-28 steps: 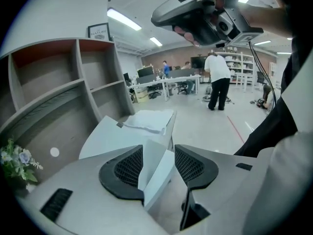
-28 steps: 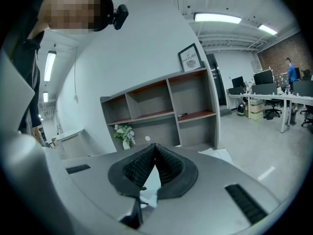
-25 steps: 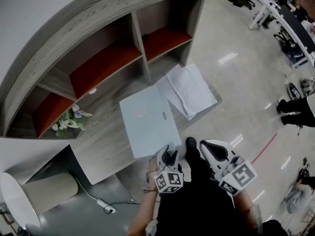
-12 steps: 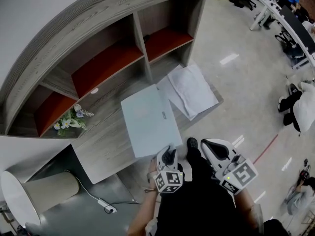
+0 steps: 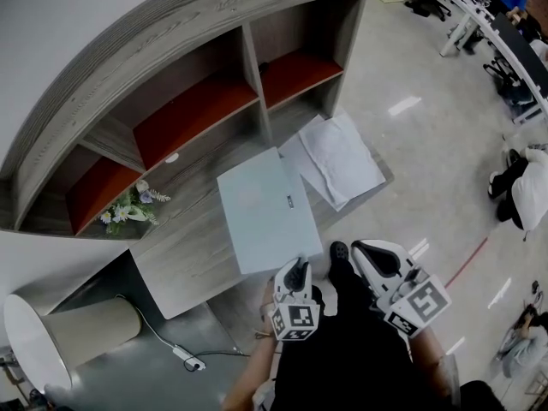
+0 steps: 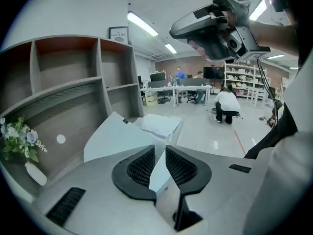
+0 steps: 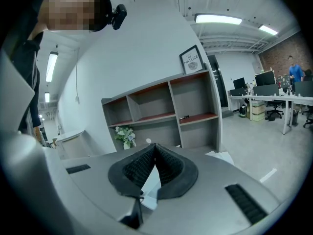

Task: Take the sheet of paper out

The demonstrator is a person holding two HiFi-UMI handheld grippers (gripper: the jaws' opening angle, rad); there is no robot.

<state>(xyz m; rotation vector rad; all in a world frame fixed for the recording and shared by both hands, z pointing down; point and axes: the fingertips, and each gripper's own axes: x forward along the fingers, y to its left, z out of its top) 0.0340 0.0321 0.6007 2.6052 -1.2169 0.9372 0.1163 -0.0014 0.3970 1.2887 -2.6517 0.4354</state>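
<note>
As L tongs (image 6: pixel 159 149), part-spread, just closed in round 1 folder (image 5: pixel 261 208) corner | R tongs (image 7: pixel 155 148) pressed together | 1 paper (image 5: pixel 342 157) beside

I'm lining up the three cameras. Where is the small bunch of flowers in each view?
Head view: flowers left of centre.
Left gripper view: flowers at the far left edge.
Right gripper view: flowers left of centre, above the claw.
Shared landmark: the red-lined shelf unit beside them.
</note>
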